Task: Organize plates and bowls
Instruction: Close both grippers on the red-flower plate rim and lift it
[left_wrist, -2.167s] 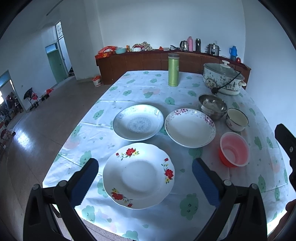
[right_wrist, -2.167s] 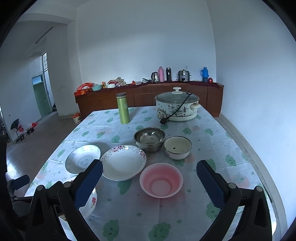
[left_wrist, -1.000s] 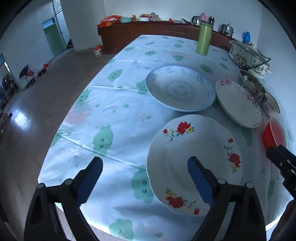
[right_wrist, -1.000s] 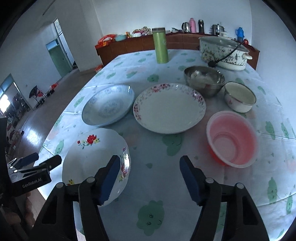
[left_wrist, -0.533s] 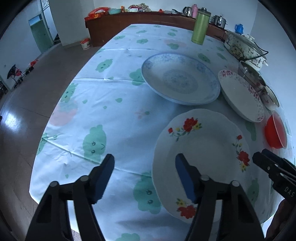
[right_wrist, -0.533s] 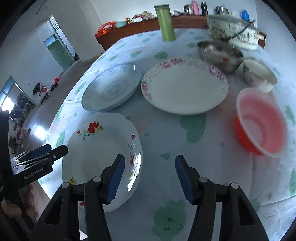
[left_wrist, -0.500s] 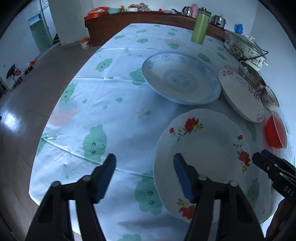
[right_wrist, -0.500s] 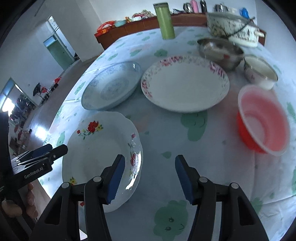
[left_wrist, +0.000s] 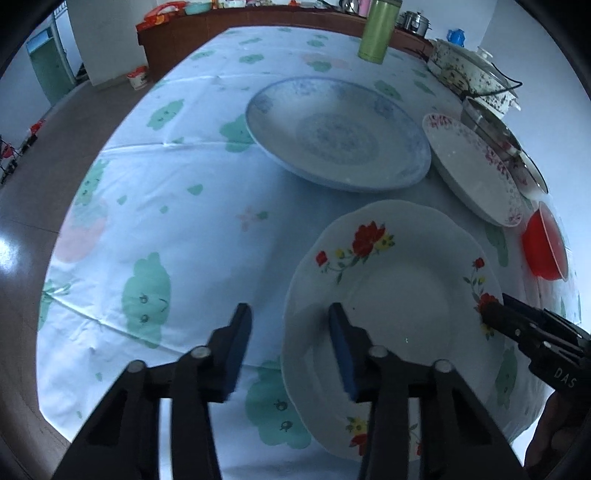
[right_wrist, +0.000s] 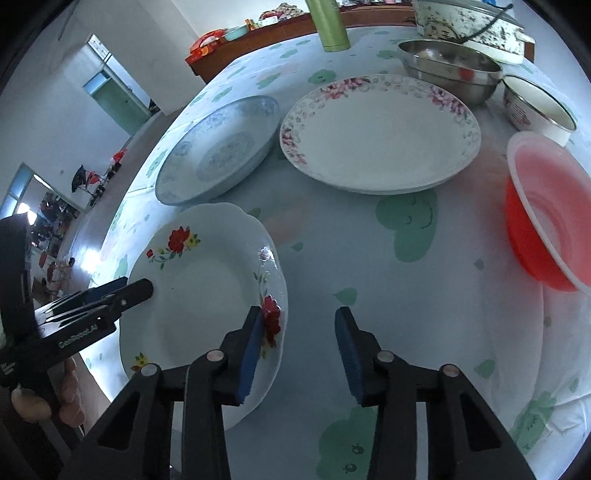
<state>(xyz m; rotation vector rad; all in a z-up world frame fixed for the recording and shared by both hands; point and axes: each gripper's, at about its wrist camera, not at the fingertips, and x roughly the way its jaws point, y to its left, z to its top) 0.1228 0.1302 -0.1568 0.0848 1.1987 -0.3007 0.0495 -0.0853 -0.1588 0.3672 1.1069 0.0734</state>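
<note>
Pretty much nothing is sorted yet, this looks like the very start of the job. Every dish sits on its own on the bench, no stacks anywhere: the red-flower plate at the near edge, the blue-patterned plate just behind it, the pink-rimmed plate to the right of that, and then the bowls off to the right side, meaning the red plastic bowl, the steel bowl and the small white enamel bowl. What's happening now is a two-handed go at the red-flower plate. The left gripper has its fingers apart with the plate's left rim sitting between them, one finger over the plate and one outside it, so it's lined up but released, not pinching yet. The right gripper is doing the mirror thing on the plate's right rim, also spread and holding nothing, with its left pad right at the rim by the red flower. The plate looks flat on the cloth as far as I can tell. My guess is the plan is to clamp both sides, lift it and set it onto one of the other plates. So still left: all the plate stacking, plus nesting the three bowls. The green flask and the lidded cooker at the back don't look like part of it.
</note>
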